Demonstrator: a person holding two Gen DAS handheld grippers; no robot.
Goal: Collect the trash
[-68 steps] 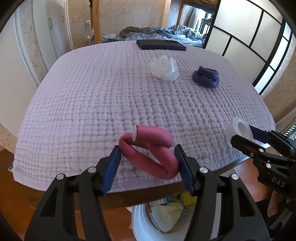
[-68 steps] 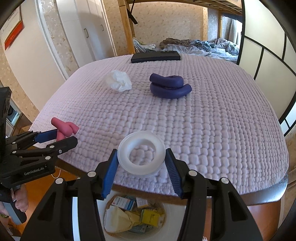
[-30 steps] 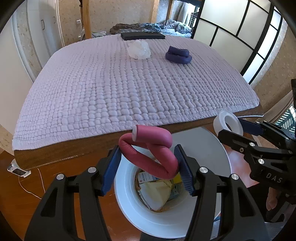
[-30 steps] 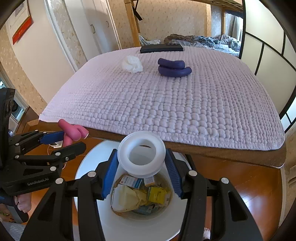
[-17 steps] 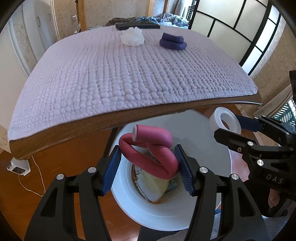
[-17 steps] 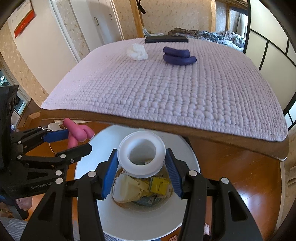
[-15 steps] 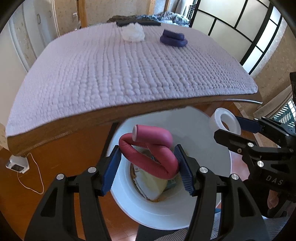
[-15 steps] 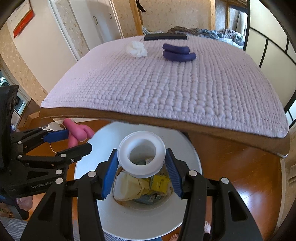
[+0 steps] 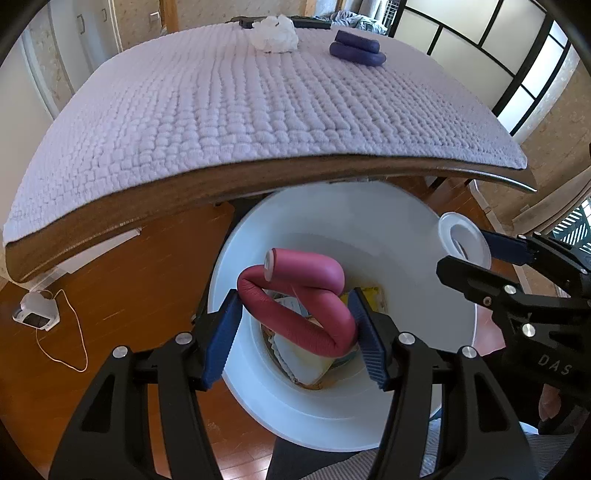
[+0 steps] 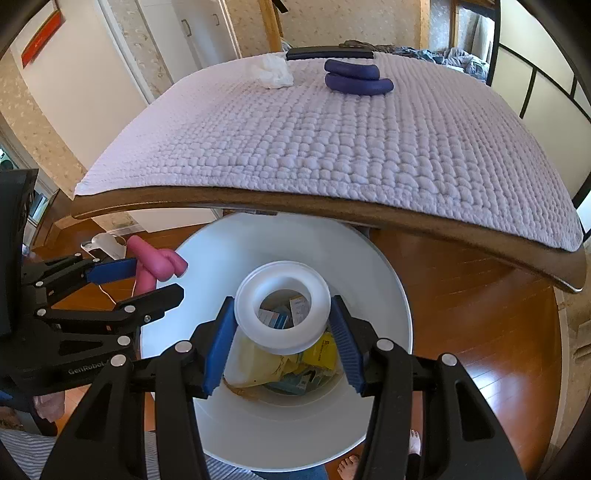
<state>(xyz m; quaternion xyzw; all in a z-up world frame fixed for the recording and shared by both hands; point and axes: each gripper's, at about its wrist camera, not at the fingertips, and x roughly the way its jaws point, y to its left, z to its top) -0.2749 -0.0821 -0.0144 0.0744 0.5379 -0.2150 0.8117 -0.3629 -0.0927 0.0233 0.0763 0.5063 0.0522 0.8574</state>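
The jaws of the left gripper (image 9: pixel 295 332) are closed on a bent pink foam roller (image 9: pixel 303 291), its blue pads pressing the roller's 2 outer bends. The jaws of the right gripper (image 10: pixel 282 332) clamp a white ring (image 10: pixel 282 312) at its 2 sides, the hole facing the camera. Both loads hang over the open mouth of a white trash bin (image 9: pixel 424 332) directly below the jaws; boxes and crumpled paper lie at its bottom. In the left wrist view the right gripper sits to the right of the left jaws, over the bin's rim. Beyond and above both pairs of jaws lies the tabletop (image 10: pixel 332 147), covered by a lilac quilted cloth with a wooden edge. Far ahead of the jaws on it rest a crumpled white tissue (image 9: pixel 275 35) and, just right of it, a folded purple foam roller (image 9: pixel 358 50), with a flat black object (image 10: pixel 328 53) behind them at the far edge.
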